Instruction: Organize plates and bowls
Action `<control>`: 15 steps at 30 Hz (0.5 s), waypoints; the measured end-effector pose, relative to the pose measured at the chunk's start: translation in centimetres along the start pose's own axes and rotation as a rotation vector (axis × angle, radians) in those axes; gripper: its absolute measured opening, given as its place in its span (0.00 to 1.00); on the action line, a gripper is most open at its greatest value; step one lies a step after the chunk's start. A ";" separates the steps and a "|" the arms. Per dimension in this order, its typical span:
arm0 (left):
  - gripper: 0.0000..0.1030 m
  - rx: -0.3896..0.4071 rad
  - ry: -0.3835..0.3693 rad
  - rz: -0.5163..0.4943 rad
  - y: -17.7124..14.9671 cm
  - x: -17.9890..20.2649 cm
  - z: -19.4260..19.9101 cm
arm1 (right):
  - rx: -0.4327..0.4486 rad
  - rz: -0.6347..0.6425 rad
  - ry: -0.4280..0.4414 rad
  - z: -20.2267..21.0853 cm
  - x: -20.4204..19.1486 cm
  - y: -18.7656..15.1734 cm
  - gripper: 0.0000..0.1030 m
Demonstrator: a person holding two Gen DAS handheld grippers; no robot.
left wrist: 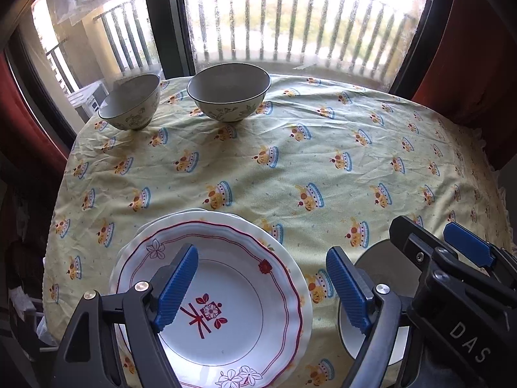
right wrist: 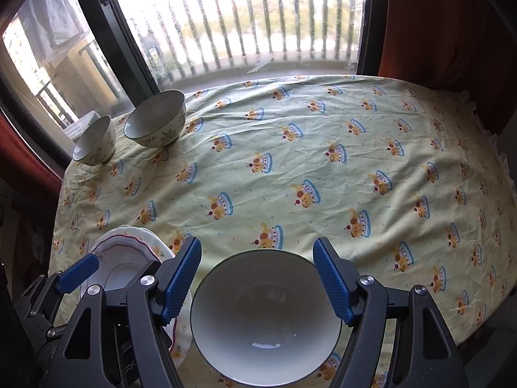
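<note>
Both grippers wide and empty over sorted crockery at the tabletop's near edge.
Left gripper [left wrist: 261,286] above stacked plates [left wrist: 210,291]; right gripper [right wrist: 257,279] above white bowl [right wrist: 265,326]; likely grouping by kind.

Table [right wrist: 323,161] under a yellow printed cloth [left wrist: 290,168]. Stacked plates [left wrist: 226,291] beneath the left jaws, white bowl [right wrist: 265,323] beneath the right jaws, two patterned bowls [left wrist: 229,92] far ahead, left.
</note>
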State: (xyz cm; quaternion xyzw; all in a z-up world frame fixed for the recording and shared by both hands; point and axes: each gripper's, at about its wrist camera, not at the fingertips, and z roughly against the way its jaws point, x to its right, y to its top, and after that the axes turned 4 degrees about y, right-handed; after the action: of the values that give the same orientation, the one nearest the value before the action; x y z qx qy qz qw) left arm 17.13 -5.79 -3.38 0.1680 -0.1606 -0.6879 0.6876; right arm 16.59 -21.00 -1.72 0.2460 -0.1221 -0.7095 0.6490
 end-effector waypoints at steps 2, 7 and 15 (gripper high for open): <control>0.81 0.014 -0.004 -0.008 0.8 -0.9 0.1 | 0.009 -0.001 -0.002 0.0 -1.0 0.6 0.73; 0.81 0.049 0.014 -0.031 2.6 -3.6 -0.2 | 0.043 0.024 -0.012 -0.2 -4.3 2.0 0.73; 0.80 0.075 -0.006 -0.048 5.8 -7.9 -1.4 | 0.068 0.014 -0.064 -1.6 -9.2 4.6 0.73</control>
State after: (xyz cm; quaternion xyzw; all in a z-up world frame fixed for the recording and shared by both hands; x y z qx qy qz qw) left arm 22.91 2.07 -1.88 0.1956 -0.1843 -0.6982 0.6636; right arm 21.72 -12.37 0.95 0.2445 -0.1686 -0.7076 0.6411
